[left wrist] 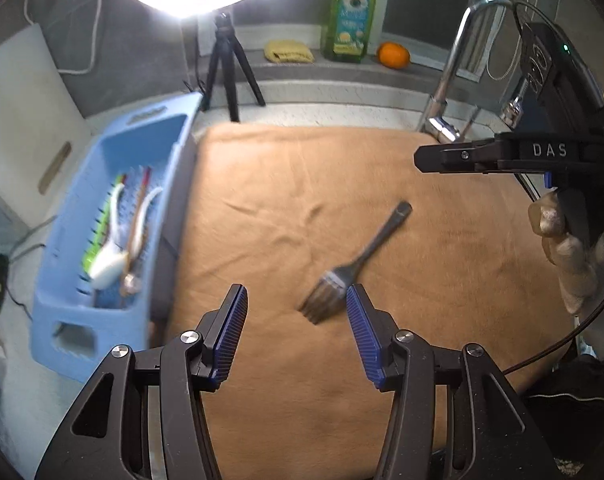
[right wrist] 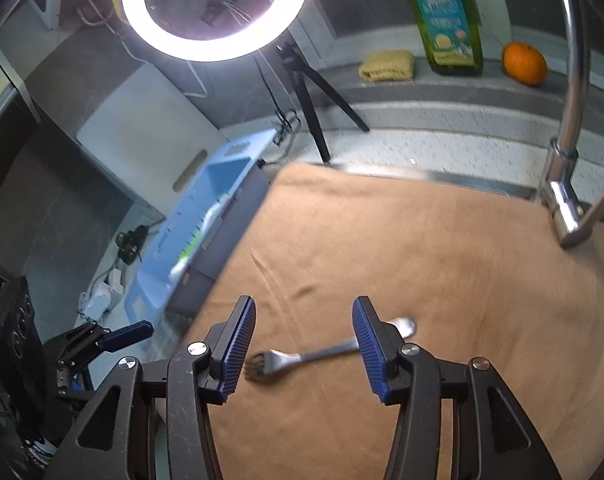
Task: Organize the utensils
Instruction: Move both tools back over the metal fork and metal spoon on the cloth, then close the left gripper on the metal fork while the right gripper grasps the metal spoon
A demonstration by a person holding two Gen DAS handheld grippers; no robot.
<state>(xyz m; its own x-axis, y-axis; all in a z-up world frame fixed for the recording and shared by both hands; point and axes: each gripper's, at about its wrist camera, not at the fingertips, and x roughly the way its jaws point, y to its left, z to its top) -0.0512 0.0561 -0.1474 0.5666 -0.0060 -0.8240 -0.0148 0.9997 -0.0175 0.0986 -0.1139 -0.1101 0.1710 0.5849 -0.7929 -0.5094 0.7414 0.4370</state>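
Your left gripper (left wrist: pixel 297 332) is released, nothing between its pads, and so is your right gripper (right wrist: pixel 304 350). One fork (left wrist: pixel 352 265) is left on the cloth (left wrist: pixel 402 184); the other utensils (left wrist: pixel 117 236) already lie in the blue tray (left wrist: pixel 61 288), off to the left of both sets of fingers.

From your left fingers, the fork sits just ahead and toward the right pad: its tines nearly meet that pad's tip in the view, and the handle runs away up and to the right. So its long axis is diagonal to your left jaws, not square across them.

From your right fingers, the fork lies low in the gap, crosswise: tines (right wrist: pixel 257 366) close to the left pad, the shaft passing behind the right pad, the handle end (right wrist: pixel 406 326) showing just beyond it. The view does not tell how high the pads stand above it.

My read is that either hand is near, but your right is the better placed. A pinch across that thin shaft would need the wrist rolled so the pads straddle it; as they stand, they would close along its length and likely push it. Your left hand is the one nearer the tray.
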